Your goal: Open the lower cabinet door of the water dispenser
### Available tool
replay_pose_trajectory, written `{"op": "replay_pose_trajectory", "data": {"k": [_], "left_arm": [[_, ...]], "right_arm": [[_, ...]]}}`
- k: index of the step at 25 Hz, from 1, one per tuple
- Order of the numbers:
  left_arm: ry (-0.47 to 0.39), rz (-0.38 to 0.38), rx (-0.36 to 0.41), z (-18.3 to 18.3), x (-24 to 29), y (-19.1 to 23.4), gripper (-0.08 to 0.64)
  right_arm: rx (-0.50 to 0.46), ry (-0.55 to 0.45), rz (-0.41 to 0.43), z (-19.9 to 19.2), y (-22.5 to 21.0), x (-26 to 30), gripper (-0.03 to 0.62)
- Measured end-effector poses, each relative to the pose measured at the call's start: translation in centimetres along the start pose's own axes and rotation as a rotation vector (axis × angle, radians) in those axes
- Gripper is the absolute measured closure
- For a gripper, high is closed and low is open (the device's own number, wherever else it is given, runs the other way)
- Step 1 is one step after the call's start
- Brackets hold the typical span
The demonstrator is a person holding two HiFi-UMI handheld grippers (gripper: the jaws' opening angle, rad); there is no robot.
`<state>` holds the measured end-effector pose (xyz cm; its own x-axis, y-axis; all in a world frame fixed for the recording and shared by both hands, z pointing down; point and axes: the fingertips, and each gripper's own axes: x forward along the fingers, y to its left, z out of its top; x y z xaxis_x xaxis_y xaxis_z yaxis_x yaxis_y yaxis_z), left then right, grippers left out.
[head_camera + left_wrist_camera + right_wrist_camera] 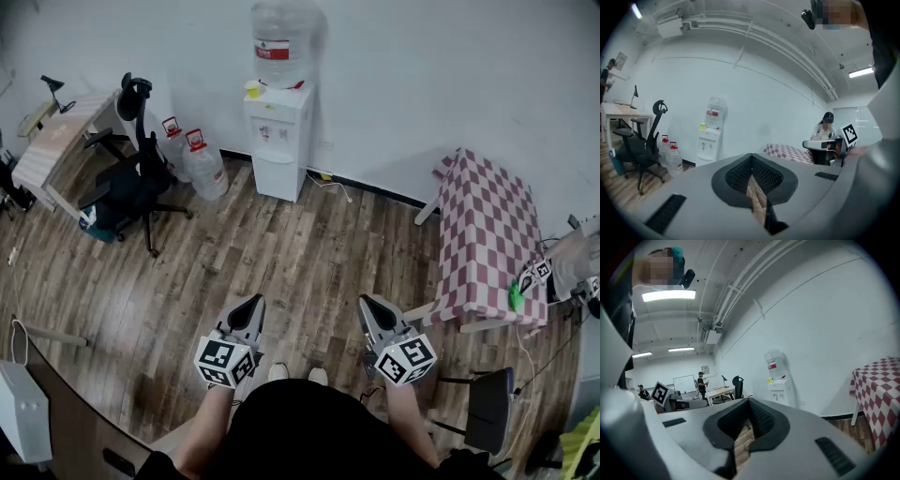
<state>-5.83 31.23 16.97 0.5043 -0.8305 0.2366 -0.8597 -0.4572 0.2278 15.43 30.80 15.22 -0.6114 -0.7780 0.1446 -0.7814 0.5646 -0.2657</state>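
Left claw: jaws together, empty, over the wood floor.
Right claw: jaws together, empty.
Water dispenser: well apart, lower door closed.

White water dispenser; red-and-white checked tablecloth; black chair.

water dispenser against the wall, jugs left of it, table far right
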Motion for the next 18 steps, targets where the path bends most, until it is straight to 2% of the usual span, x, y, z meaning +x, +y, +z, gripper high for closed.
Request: {"op": "replay_pose_trajectory", "data": {"k": [6, 13, 18], "left_arm": [[-0.014, 0.018, 0.002, 0.4, -0.6, 1.6, 0.546], [-0.020, -0.009, 0.005, 0.7, -1.3, 2.7, 0.546], [-0.025, -0.029, 0.005, 0.8, -1.5, 3.7, 0.546]], "right_arm": [[0.001, -0.005, 0.002, -0.1, 1.1, 0.9, 0.571], [0.000, -0.003, -0.012, -0.6, 2.3, 1.8, 0.571], [0.045, -0.011, -0.003, -1.0, 3.0, 2.3, 0.571]]}}
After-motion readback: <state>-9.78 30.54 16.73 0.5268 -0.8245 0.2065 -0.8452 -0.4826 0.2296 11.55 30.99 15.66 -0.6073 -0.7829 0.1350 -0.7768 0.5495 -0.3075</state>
